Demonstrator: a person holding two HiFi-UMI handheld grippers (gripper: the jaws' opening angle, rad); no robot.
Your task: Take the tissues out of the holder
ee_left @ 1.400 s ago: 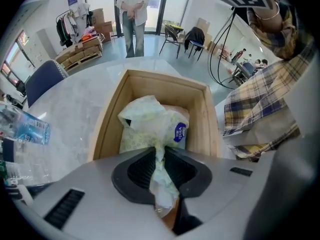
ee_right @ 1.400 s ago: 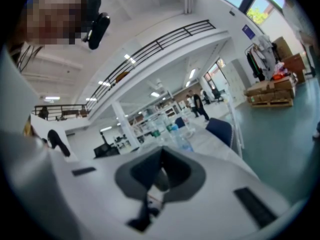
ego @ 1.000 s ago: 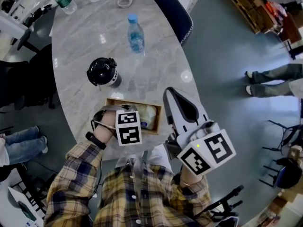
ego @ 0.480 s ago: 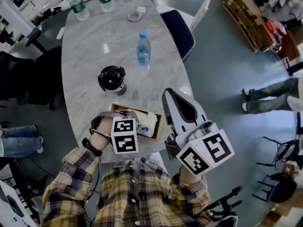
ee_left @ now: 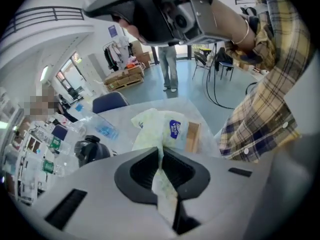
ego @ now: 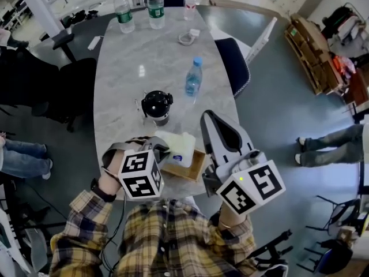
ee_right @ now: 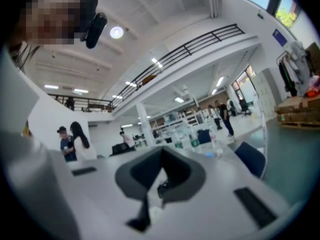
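Note:
A pale green tissue pack (ee_left: 159, 128) with a blue label is pinched by its wrapper between the jaws of my left gripper (ee_left: 161, 156), which is shut on it. In the head view the tissue pack (ego: 177, 145) is lifted partly above the wooden holder (ego: 187, 167), which lies at the table's near edge, and my left gripper (ego: 161, 150) is at the pack's left side. In the left gripper view, the holder (ee_left: 193, 136) shows just behind the pack. My right gripper (ego: 206, 119) hovers to the right of the holder, raised, shut and empty, and the right gripper (ee_right: 160, 159) view faces across the room.
On the marble table (ego: 127, 74) stand a black lidded tumbler (ego: 157, 105) and a blue water bottle (ego: 194, 83); two more bottles (ego: 154, 3) and a coiled cable (ego: 185, 38) are at the far end. A dark chair (ego: 232, 63) stands at the right, and a person's legs (ego: 324, 150) further right.
The tissue pack has risen out of the holder with my left gripper, which has moved left and toward me. The right gripper has stayed where it was.

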